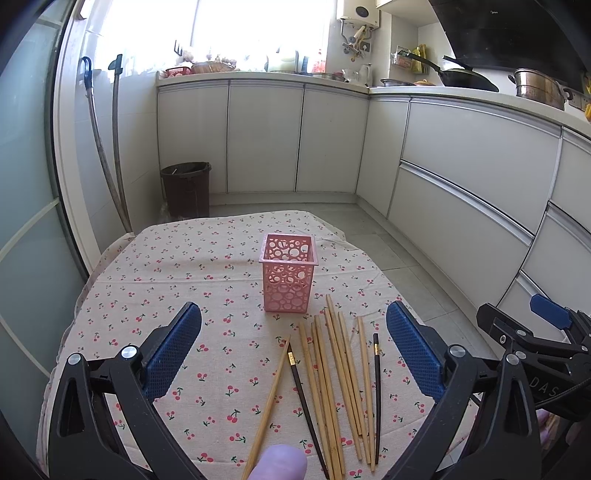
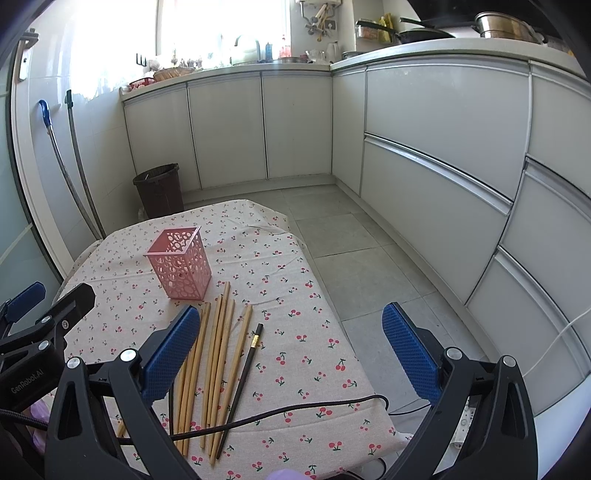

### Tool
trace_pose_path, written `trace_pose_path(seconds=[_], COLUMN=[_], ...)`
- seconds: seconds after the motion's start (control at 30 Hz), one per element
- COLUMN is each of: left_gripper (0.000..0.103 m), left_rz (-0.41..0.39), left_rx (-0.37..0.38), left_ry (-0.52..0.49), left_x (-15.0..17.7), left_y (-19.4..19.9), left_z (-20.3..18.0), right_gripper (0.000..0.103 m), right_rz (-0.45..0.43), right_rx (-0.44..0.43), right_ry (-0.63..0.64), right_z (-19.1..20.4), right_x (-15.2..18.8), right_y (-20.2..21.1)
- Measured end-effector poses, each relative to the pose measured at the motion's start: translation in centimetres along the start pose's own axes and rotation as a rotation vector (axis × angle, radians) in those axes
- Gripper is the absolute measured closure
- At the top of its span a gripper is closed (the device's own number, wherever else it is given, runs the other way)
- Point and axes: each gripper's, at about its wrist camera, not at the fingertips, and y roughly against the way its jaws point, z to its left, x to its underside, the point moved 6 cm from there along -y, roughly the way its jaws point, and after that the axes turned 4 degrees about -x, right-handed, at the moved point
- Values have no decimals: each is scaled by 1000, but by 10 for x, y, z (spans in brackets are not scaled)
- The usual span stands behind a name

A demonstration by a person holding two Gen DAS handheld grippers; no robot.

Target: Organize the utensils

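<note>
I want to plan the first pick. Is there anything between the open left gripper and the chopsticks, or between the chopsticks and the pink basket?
Nothing visible blocks either path. The left gripper is open above the chopsticks, which lie loose on the tablecloth. The pink basket stands upright just beyond their tips, and looks empty.

A home kitchen: pale grey L-shaped base cabinets (image 1: 461, 192) under a white worktop (image 1: 258, 76) carrying a black wok (image 1: 467, 79) and steel stockpot (image 1: 539, 88), a dark brown plastic waste bin (image 1: 186, 188) on the grey tiled floor (image 2: 343, 236), a bright window (image 1: 258, 29) behind
</note>
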Motion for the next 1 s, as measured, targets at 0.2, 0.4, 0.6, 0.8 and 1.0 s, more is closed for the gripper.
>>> trace_pose_path(seconds=[0.2, 0.4, 0.6, 0.8, 1.0], left_gripper=[7, 7, 7, 7, 7], left_rz=[5, 11, 28, 161, 446], left_rx=[-2, -3, -6, -47, -107], left_ry=[1, 3, 13, 63, 79], left_x=[2, 2, 2, 8, 27], left_y=[0, -1, -4, -27, -76], left_z=[0, 1, 4, 24, 62], right_gripper=[7, 7, 7, 7, 7], right_rz=[1, 4, 18, 92, 243], right_rx=[0, 1, 6, -20, -115], right_ry=[-1, 0, 7, 20, -15], right_z=[-1, -1, -1, 3, 8], right_x=[-1, 0, 0, 6, 8], right_y=[-1, -1, -3, -13, -36])
